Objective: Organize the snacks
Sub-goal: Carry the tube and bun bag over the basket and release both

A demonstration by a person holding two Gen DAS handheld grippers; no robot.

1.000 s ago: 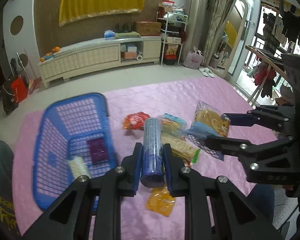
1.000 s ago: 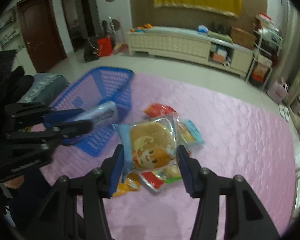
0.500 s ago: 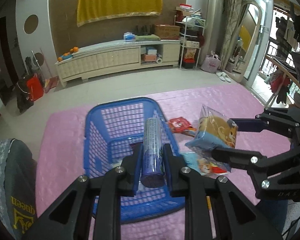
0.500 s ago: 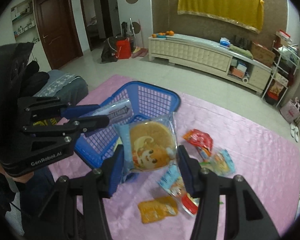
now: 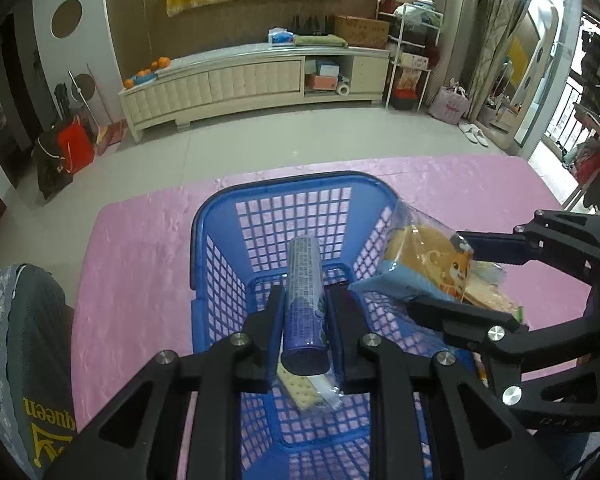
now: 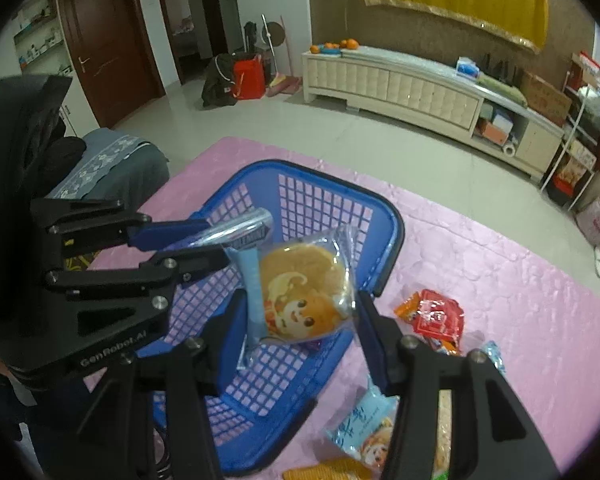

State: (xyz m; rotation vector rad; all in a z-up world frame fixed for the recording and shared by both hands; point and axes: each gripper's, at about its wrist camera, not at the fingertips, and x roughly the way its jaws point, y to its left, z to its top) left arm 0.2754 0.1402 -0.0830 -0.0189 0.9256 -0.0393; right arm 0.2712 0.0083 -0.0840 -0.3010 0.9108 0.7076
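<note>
My left gripper (image 5: 303,312) is shut on a blue cylindrical snack tube (image 5: 304,296) and holds it above the blue plastic basket (image 5: 220,280). My right gripper (image 6: 296,312) is shut on a clear bag with a round cake and a cartoon print (image 6: 300,292), held over the basket's (image 6: 384,248) right side. The right gripper (image 5: 432,276) and its bag (image 5: 424,264) also show in the left wrist view. The left gripper (image 6: 216,244) with the tube (image 6: 240,228) shows in the right wrist view. A cracker pack (image 5: 304,392) lies inside the basket.
The basket stands on a pink mat (image 6: 520,280). Loose snacks lie on the mat right of the basket: a red packet (image 6: 436,316), a light blue packet (image 6: 364,428) and an orange packet (image 6: 324,472). A grey cushion (image 5: 16,340) lies at the left.
Both grippers have moved left from the snack pile to above the basket, each carrying its snack. The basket now sits centred under the left gripper.
</note>
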